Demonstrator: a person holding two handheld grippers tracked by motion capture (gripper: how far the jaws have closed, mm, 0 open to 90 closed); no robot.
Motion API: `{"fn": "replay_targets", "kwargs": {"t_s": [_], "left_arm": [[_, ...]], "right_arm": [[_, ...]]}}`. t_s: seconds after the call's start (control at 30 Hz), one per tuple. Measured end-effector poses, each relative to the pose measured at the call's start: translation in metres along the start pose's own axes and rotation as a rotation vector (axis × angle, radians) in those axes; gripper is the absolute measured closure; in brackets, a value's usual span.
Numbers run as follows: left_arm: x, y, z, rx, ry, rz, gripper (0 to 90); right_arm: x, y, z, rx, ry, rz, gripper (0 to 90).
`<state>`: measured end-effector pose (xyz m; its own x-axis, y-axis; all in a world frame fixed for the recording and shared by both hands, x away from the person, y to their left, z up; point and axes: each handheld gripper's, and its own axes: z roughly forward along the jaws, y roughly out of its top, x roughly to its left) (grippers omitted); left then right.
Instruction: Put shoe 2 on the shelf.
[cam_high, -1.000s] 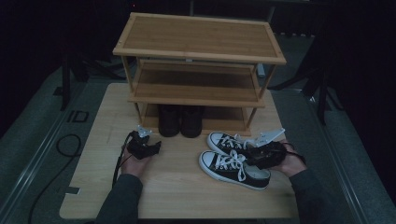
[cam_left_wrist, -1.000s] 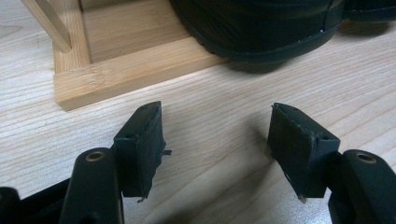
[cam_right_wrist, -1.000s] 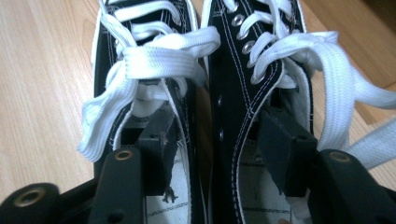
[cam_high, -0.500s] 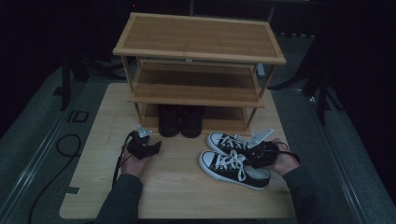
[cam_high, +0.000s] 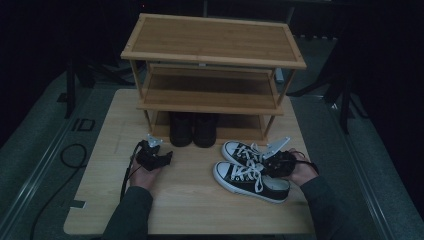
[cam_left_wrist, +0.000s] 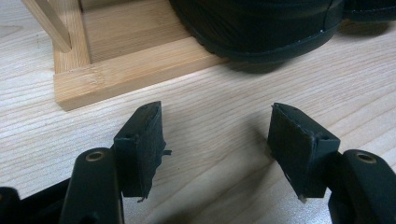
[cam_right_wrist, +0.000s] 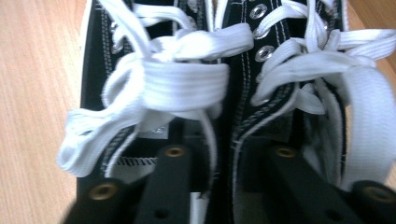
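Two black low-top sneakers (cam_high: 250, 172) with white laces lie side by side on the bamboo table (cam_high: 190, 210), in front of the three-tier bamboo shoe rack (cam_high: 212, 60). The right gripper (cam_high: 277, 162) has just been closing, and its jaws now pinch the adjoining inner collars of both sneakers together (cam_right_wrist: 224, 140), one jaw inside each shoe. That grip looks thin: the canvas edges may slip out as the pair lifts, or one shoe may drop free and swing. A loose lace loop (cam_right_wrist: 93, 135) near the jaws could also snag. The left gripper (cam_high: 155, 157) rests on the table with jaws apart and nothing between them (cam_left_wrist: 215, 135), facing the black boots (cam_high: 192, 127) on the bottom shelf. Compared with a second ago, the right gripper has nudged slightly in over the shoes; the left one looks unchanged.
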<state>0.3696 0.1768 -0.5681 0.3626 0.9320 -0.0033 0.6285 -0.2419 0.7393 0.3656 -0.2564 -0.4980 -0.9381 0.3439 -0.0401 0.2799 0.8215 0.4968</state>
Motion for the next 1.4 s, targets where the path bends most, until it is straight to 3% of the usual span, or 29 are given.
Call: {"fn": "replay_targets", "kwargs": {"t_s": [0.73, 1.4], "left_arm": [[0.0, 0.0, 0.0, 0.0, 0.0, 0.0, 36.0], [0.0, 0.0, 0.0, 0.0, 0.0, 0.0, 36.0]], "right_arm": [[-0.002, 0.003, -0.005, -0.025, 0.021, 0.003, 85.9], [-0.003, 0.018, -0.032, -0.09, 0.001, -0.015, 86.0]]}}
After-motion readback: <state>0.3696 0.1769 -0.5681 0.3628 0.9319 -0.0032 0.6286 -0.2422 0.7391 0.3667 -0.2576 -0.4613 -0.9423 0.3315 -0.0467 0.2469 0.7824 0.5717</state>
